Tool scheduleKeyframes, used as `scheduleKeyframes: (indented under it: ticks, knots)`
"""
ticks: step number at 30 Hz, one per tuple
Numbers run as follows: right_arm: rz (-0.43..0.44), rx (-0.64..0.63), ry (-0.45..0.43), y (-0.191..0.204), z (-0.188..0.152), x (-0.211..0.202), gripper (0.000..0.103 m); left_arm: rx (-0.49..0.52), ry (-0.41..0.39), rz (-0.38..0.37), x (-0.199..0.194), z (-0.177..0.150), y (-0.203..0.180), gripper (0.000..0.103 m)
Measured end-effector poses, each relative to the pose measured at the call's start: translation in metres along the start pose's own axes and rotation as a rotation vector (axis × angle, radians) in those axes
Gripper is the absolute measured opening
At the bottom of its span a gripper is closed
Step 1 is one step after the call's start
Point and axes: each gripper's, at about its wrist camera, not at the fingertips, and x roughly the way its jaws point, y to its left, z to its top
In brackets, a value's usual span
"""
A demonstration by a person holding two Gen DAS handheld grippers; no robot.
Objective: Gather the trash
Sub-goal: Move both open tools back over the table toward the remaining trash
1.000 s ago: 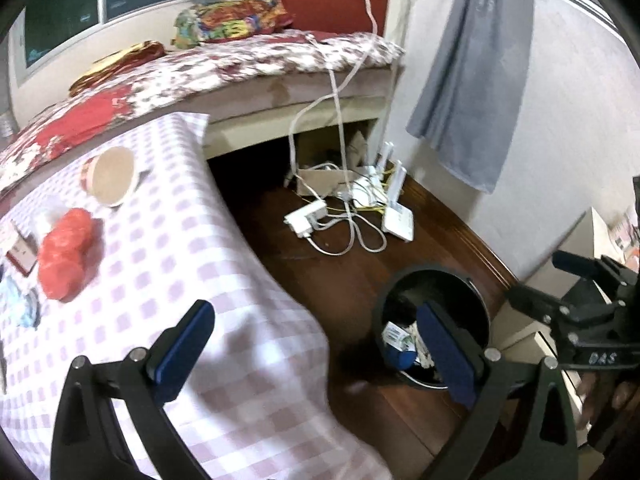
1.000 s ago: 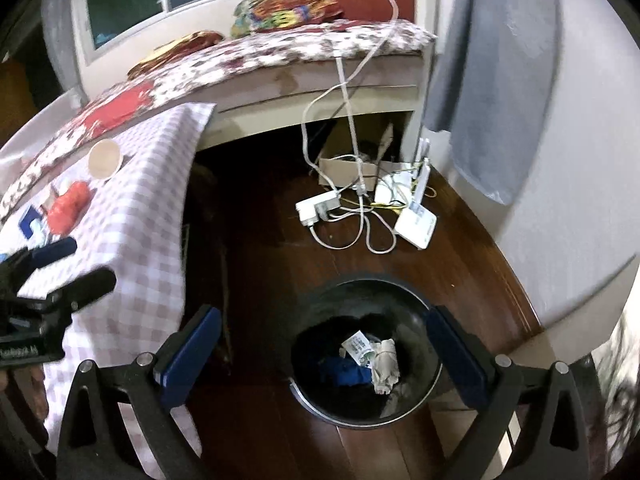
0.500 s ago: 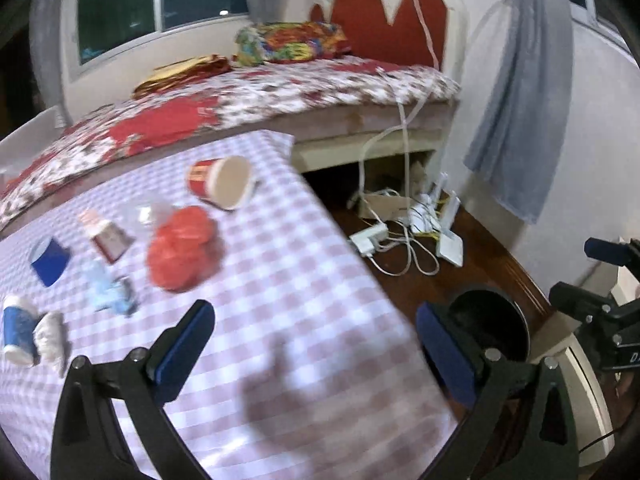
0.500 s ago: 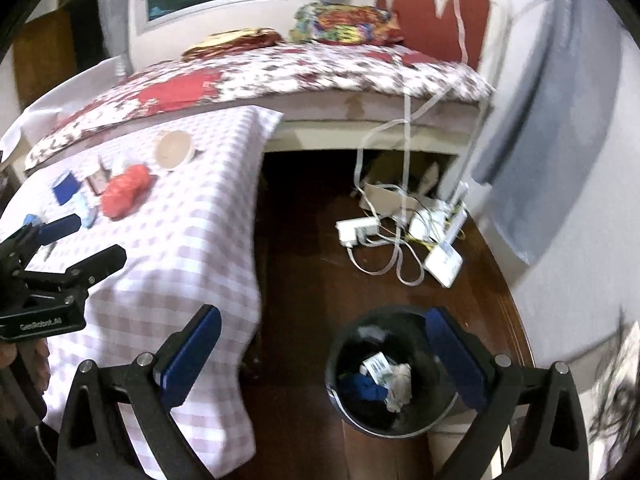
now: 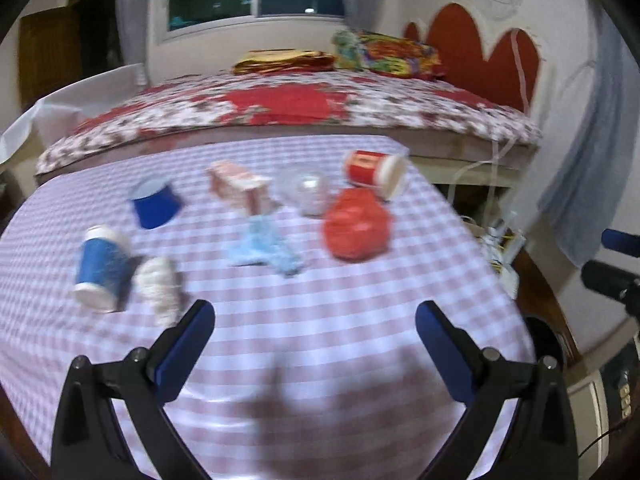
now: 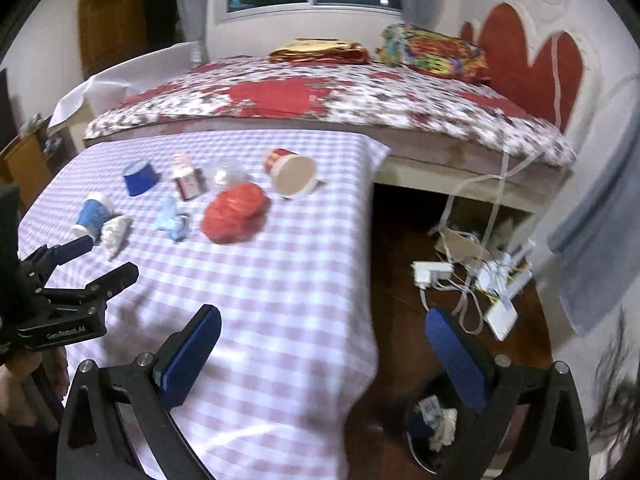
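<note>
We see our left claw (image 5: 314,320) spread wide and empty over the checked tablecloth (image 5: 320,340); the right claw (image 6: 322,330) is just as wide, empty, above the table edge. Trash lies ahead: a red bag (image 5: 356,230), blue cups (image 5: 102,268), a red cup (image 5: 374,170), tissue (image 5: 158,288). The bin (image 6: 434,426) sits on the floor; a bed (image 6: 320,96) stands behind.
</note>
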Motion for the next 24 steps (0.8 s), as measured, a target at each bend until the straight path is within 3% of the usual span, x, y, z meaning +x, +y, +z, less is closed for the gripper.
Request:
scheduleKeyframes:
  ticks: [8,12,24]
  knots:
    - [0.083,-0.040,0.010,0.052,0.033,0.032,0.103,-0.105,0.001,0.112,0.005,-0.006,0.073,0.101]
    - [0.102,-0.049,0.020,0.069,0.046,0.049,0.103,-0.154,0.010,0.130,0.013,-0.008,0.098,0.101]
    - [0.094,-0.057,0.096,0.083,0.067,0.125,0.103,-0.188,0.072,0.145,0.057,-0.006,0.127,0.093]
